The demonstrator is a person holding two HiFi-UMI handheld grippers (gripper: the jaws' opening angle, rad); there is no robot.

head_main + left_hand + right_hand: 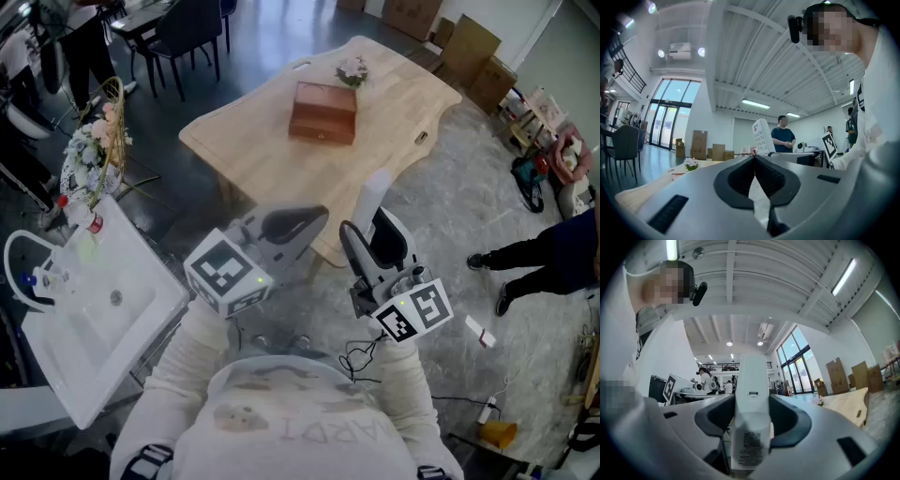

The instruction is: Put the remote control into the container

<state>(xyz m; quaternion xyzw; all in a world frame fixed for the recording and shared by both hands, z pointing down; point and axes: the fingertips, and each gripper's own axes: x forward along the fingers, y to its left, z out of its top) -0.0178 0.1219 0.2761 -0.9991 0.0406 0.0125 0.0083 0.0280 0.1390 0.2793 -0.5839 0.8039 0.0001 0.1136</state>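
The white remote control (373,197) stands upright between the jaws of my right gripper (371,234), which is shut on its lower part. In the right gripper view the remote control (752,380) fills the gap between both pads, back side toward the camera. My left gripper (312,218) hangs beside it on the left, jaws shut with nothing in them; its tips meet in the left gripper view (754,158), where the remote control (761,136) shows its buttons. The container, a closed brown wooden box (323,111), sits on the light wooden table (403,94) ahead of both grippers.
A small flower bunch (353,69) lies on the table behind the box. A white sink unit (94,309) and a bouquet (94,141) stand at left. Chairs (187,28), cardboard boxes (469,47), a bystander's legs (534,253) and floor cables (361,352) surround the area.
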